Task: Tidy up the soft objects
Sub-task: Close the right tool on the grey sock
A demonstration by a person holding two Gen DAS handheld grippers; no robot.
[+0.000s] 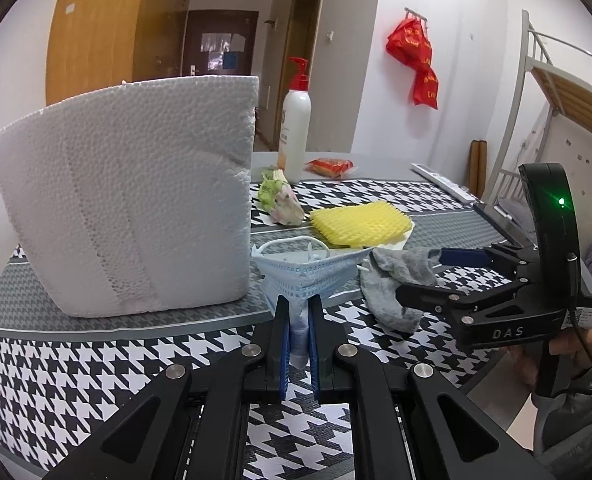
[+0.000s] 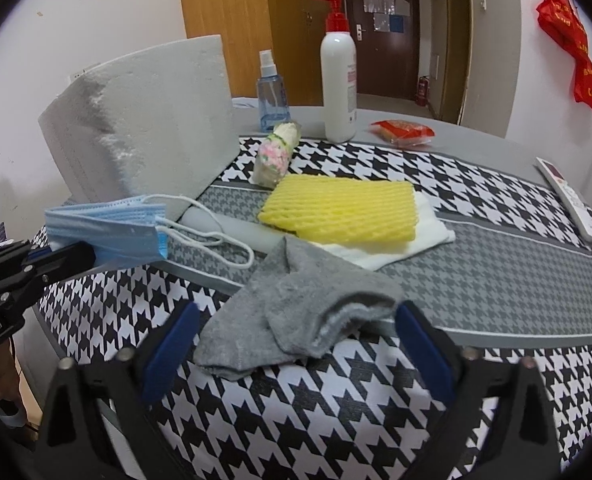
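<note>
My left claw (image 1: 297, 320) is clenched on a blue face mask (image 1: 308, 268), pinched at its folded middle, the rest fanning out above the pads with its white ear loops hanging loose. From the right wrist view the mask (image 2: 104, 228) sits at the left edge of the tabletop (image 2: 496, 280), just beside a white foam block (image 2: 144, 128). My right claw (image 2: 296, 344) is released, its blue pads standing either side of a crumpled grey sock (image 2: 296, 312) without pressing on it; I cannot tell whether the pads touch the cloth. The sock lies on the houndstooth cover near the front edge. Behind it a yellow foam net (image 2: 336, 212) rests on a white cloth (image 2: 416, 236), mid-tabletop. A small floral bundle (image 2: 276, 156) lies behind the net. A white pump bottle (image 2: 338, 80) and a blue spray bottle (image 2: 272, 96) stand upright toward the far edge.
</note>
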